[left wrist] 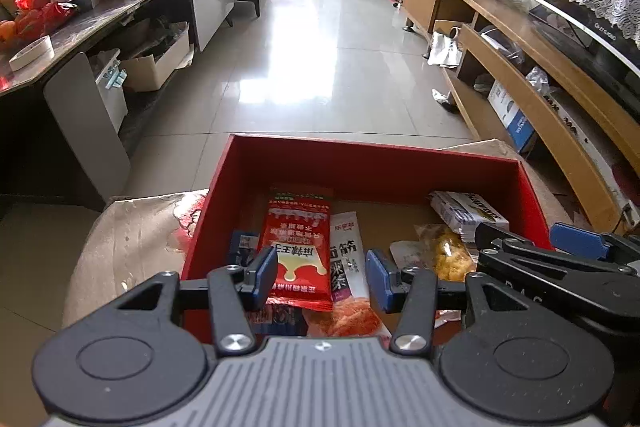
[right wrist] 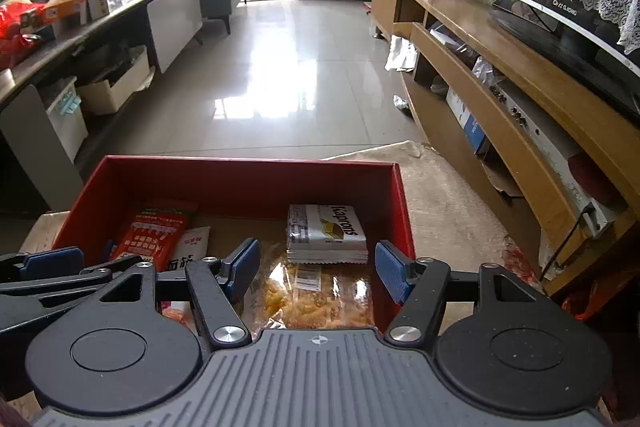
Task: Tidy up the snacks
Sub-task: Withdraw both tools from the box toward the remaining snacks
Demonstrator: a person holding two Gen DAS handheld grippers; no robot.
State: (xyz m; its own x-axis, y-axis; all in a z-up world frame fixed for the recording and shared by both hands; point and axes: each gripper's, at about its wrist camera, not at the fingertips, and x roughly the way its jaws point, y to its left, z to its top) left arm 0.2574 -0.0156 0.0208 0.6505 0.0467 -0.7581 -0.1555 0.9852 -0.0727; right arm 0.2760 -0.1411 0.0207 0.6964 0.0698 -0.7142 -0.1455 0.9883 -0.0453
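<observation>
A red open box (left wrist: 372, 163) (right wrist: 248, 173) holds several snack packs. In the left wrist view a red packet (left wrist: 298, 247), a white stick pack (left wrist: 347, 255), a clear bag of yellow snacks (left wrist: 448, 255) and a white packet (left wrist: 468, 211) lie inside. My left gripper (left wrist: 322, 275) is open and empty above the red packet. My right gripper (right wrist: 318, 269) is open and empty above the yellow snack bag (right wrist: 316, 295), near the white packet (right wrist: 326, 233). The right gripper shows at right in the left view (left wrist: 540, 251).
The box sits on a cloth-covered surface (left wrist: 132, 239). A dark table (left wrist: 100, 11) with clutter and bins below stands left. A wooden TV cabinet (right wrist: 500, 83) runs along the right. A shiny tiled floor (right wrist: 280, 75) lies ahead.
</observation>
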